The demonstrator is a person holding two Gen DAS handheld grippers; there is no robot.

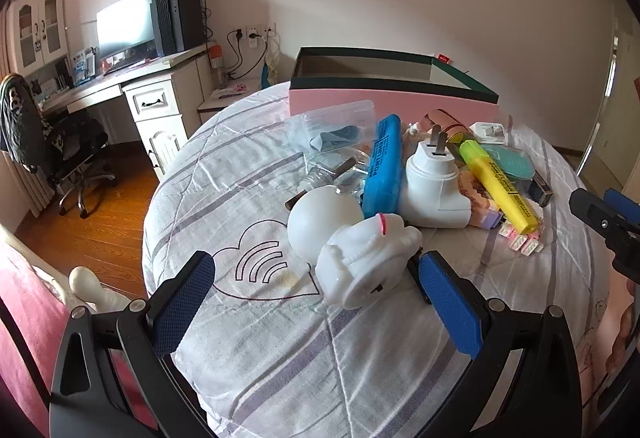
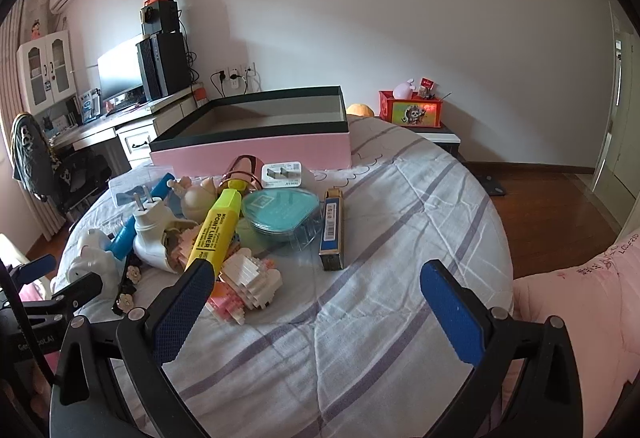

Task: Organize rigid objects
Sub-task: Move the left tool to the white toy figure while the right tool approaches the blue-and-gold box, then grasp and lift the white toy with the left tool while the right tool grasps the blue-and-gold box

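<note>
A pile of small items lies on the striped bedspread (image 2: 380,318) in front of an open pink box (image 1: 392,100) (image 2: 256,150) with a dark green rim. My left gripper (image 1: 318,270) is open; a white figurine (image 1: 368,258) lies between its fingertips, close to the right finger. Behind the figurine are a white ball-shaped piece (image 1: 320,222), a white plug adapter (image 1: 432,182), a blue case (image 1: 384,166) and a yellow highlighter (image 1: 500,186) (image 2: 218,226). My right gripper (image 2: 316,274) is open over bare bedspread, its left finger beside the highlighter's end and a pink-white block model (image 2: 248,282).
A teal container (image 2: 280,214), a narrow blue-and-gold box (image 2: 333,230), a white charger (image 2: 282,174) and a rose-gold cylinder (image 2: 242,170) sit near the box. A desk with a monitor (image 1: 124,26) and an office chair (image 1: 60,150) stand left. A red box (image 2: 412,110) sits on a nightstand beyond the bed.
</note>
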